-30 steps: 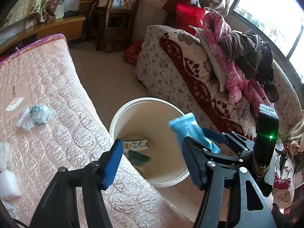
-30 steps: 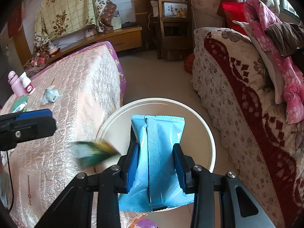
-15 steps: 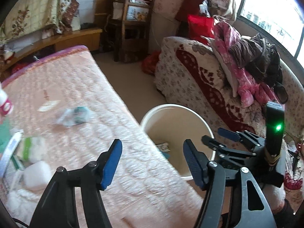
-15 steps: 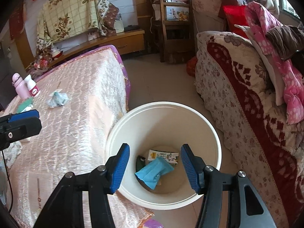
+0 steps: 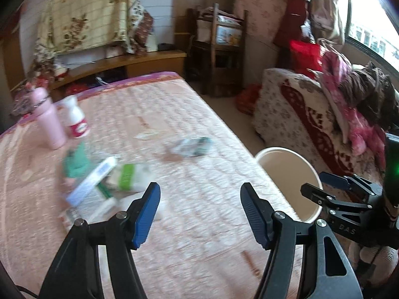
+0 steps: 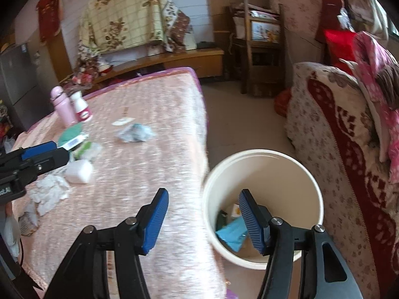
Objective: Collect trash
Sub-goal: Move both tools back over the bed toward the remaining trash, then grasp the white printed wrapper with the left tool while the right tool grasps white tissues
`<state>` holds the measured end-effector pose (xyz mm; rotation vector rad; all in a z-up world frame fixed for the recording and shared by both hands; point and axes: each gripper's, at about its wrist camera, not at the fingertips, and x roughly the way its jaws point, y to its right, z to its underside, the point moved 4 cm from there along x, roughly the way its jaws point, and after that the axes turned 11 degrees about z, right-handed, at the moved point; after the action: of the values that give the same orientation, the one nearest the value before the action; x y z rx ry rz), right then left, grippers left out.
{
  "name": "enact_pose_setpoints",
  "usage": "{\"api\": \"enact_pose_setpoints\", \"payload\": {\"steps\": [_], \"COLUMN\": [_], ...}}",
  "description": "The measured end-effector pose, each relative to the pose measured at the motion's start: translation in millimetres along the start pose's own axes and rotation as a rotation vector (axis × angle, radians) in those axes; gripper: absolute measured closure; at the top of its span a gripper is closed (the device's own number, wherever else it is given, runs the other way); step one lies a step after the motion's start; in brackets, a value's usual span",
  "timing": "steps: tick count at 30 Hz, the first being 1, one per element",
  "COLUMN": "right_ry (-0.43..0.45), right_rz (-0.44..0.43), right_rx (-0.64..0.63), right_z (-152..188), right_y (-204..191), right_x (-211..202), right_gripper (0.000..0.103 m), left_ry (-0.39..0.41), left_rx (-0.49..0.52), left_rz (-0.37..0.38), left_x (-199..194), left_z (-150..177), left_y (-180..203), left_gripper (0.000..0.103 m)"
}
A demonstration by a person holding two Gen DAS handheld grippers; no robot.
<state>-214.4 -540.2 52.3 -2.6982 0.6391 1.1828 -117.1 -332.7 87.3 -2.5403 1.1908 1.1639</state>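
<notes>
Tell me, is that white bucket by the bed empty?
Not empty. The right wrist view shows the white bucket holding a blue packet and a few other wrappers at the bottom; most of it is unfilled.

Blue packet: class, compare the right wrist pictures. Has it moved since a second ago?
Yes. The blue packet was between the right claw fingers above the white bucket; it now lies at the bucket's bottom.
</notes>
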Motion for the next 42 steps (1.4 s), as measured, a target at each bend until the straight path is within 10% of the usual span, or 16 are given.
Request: {"api": "enact_pose_setpoints", "payload": {"steps": [15,23,42], "right_ry": [0.006,-0.005,-0.078], "right_rz": [-0.127,-0.17,-0.3], "right_rx": [-0.128,-0.179,-0.27], "right_z": [3,7,25], "right_y": [-107,-146,-219], "right_x": [-17,-18,-9], "right_gripper": [0.04,0.039,0.039], "left_ry": [0.042,0.013,-0.225], "left_rx": [-0.082,-0.162,-0.099], "left_rz": [-0.128,-0.062,-0.012], "left_x": [-63,-89,-91], "left_z": [25,46,138], "left_y": [-70,-111,-157], "left_gripper": [0.036,0.036,0.028]}}
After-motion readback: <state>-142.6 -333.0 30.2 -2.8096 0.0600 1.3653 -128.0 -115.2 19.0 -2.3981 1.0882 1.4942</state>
